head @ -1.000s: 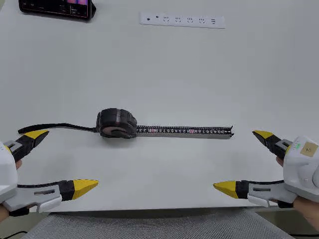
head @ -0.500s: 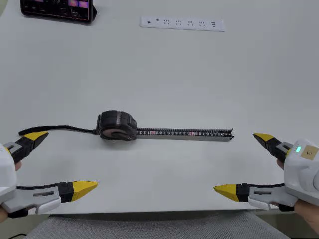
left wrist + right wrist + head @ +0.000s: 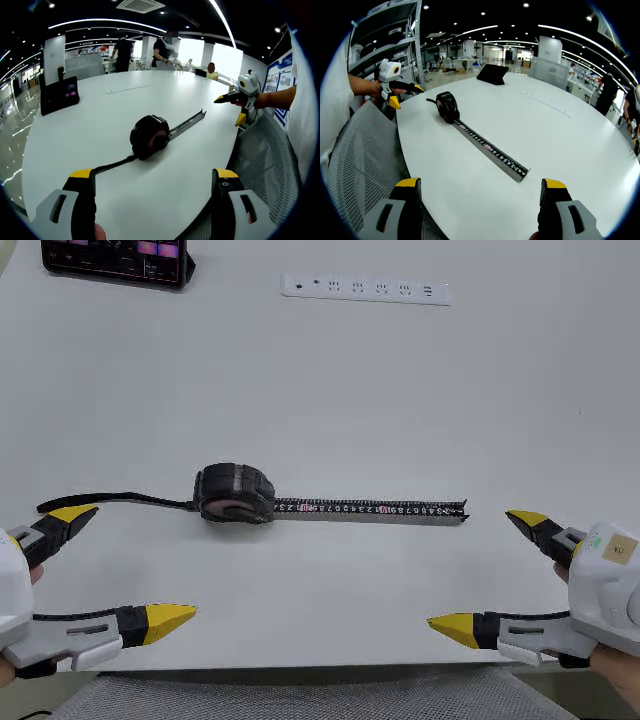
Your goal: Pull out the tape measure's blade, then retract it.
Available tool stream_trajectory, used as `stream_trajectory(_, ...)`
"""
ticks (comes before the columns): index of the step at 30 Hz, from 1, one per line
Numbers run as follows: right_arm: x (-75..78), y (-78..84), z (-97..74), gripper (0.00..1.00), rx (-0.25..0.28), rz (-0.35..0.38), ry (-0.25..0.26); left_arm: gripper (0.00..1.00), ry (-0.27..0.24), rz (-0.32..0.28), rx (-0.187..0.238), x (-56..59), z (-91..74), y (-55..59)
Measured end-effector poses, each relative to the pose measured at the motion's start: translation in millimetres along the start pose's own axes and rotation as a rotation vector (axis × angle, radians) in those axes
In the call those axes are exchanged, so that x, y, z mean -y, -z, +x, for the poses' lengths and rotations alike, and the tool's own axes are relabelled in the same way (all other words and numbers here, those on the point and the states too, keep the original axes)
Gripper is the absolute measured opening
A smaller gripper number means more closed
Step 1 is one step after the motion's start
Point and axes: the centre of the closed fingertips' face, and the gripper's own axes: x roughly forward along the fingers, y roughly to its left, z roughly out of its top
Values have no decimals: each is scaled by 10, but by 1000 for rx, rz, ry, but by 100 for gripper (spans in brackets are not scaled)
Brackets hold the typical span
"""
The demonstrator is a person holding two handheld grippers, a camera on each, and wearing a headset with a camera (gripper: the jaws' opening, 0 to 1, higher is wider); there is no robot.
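Note:
A black tape measure (image 3: 234, 493) lies on the white table (image 3: 330, 390), its dark blade (image 3: 372, 509) drawn out to the right and flat on the surface. A black wrist strap (image 3: 110, 497) trails left from its case. My left gripper (image 3: 125, 565) stands open at the near left edge, apart from the strap. My right gripper (image 3: 485, 575) stands open at the near right, just past the blade's hooked end (image 3: 464, 507). In the left gripper view the tape measure (image 3: 149, 136) lies ahead; in the right gripper view the blade (image 3: 490, 149) runs toward me.
A white power strip (image 3: 365, 284) lies at the table's far side, and a dark tablet (image 3: 117, 257) stands at the far left. Grey mesh (image 3: 300, 695) borders the near table edge. People stand in the room beyond the table.

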Motion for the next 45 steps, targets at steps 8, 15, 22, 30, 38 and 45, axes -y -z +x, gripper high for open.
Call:
stream_trajectory(8, 108, -68, 43, 98, 6, -12, -2, 94, 10, 0, 8, 52, 143, -123)
stream_trajectory(15, 137, -50, 56, 97, 0, -15, -8, 93, 11, 4, 0, 71, 267, -169)
stream_trajectory(22, 150, -33, 82, 97, -3, -12, -10, 92, 3, -4, -1, 35, 321, -196)
stream_trajectory(30, 192, -39, 100, 97, -3, -11, -11, 91, 8, -25, 0, 81, 460, -221)
stream_trajectory(38, 201, -34, 112, 96, -9, -14, -17, 91, 20, -42, 1, 132, 611, -252)
stream_trajectory(45, 222, -41, 127, 96, -8, -15, -19, 90, 25, -70, 8, 172, 723, -294)
